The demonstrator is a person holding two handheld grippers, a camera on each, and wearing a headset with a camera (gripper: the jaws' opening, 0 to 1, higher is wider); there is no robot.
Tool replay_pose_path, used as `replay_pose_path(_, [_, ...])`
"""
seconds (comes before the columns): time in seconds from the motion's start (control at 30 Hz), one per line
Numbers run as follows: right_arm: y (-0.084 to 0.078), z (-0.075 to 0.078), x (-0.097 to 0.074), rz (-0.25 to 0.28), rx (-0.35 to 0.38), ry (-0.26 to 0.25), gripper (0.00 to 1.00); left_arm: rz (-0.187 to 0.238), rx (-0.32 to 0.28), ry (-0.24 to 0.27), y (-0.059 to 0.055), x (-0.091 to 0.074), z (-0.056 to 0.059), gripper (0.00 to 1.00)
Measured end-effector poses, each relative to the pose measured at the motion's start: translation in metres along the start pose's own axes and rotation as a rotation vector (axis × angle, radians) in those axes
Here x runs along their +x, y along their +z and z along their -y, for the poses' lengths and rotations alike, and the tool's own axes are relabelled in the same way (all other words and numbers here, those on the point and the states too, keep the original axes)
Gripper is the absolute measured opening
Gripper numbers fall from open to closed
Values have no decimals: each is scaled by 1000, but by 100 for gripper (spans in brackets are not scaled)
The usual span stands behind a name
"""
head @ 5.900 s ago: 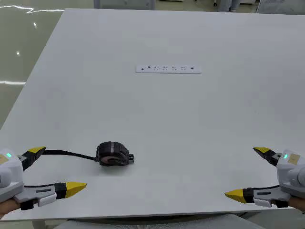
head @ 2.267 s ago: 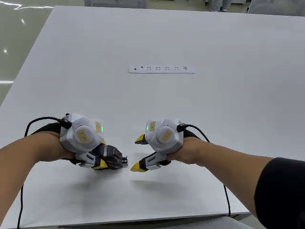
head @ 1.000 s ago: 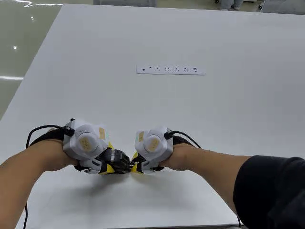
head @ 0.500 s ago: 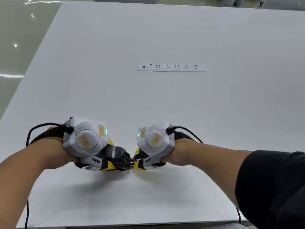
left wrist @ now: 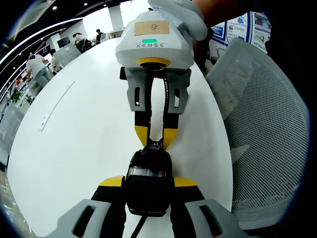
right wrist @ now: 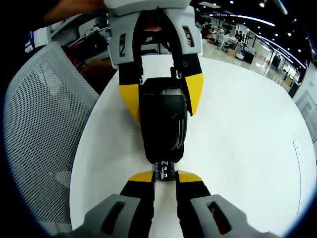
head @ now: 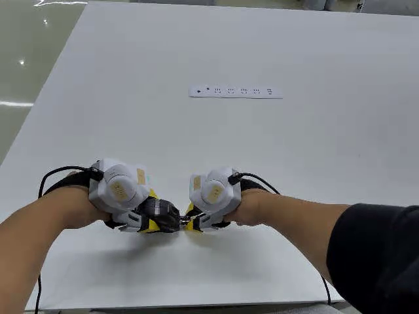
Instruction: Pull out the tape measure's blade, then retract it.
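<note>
Tape measure [head: 159, 213], black, sits lower left of the head view on the white table [head: 275, 163]: body clenched in the left gripper [head: 152, 212], blade tip [right wrist: 164, 171] pinched by the right gripper [head: 188, 219]; step judged start of pull-out; next move, draw right gripper steadily away.

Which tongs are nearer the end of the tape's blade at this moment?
Right. The right tongs pinch the blade end between their tips. The left tongs sit further back, clamped around the tape measure case from which the blade emerges.
</note>
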State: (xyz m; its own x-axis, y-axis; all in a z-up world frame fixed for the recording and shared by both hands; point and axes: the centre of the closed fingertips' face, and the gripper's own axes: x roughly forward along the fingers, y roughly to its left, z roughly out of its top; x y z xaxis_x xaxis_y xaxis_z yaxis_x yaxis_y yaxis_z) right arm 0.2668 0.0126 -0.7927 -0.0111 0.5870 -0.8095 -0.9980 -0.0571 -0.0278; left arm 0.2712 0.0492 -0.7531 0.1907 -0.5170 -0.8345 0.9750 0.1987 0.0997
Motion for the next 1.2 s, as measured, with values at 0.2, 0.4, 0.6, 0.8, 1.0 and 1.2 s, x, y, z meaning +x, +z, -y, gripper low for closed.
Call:
replay_pose_path(0.2, [-1, 1, 0, 7, 30, 1, 12, -2, 0, 0, 0, 1, 0, 30])
replay_pose_path(0.4, [6, 1, 7, -7, -24, 5, 13, -9, 3, 0, 0, 1, -1, 30])
replay_pose_path(0.6, [5, 4, 7, 0, 36, 22, 11, -13, 0, -2, -1, 1, -2, 30])
replay_pose_path(0.8, [3, 2, 6, -1, 57, 22, 10, -10, 1, 2, -1, 1, -2, 30])
replay_pose_path(1.0, [3, 2, 5, 3, 50, 19, 10, 1, -1, 6, -1, 1, -2, 30])
replay_pose_path(1.2, [3, 2, 4, 1, 64, 15, 11, 1, -17, 8, -1, 1, -2, 30])
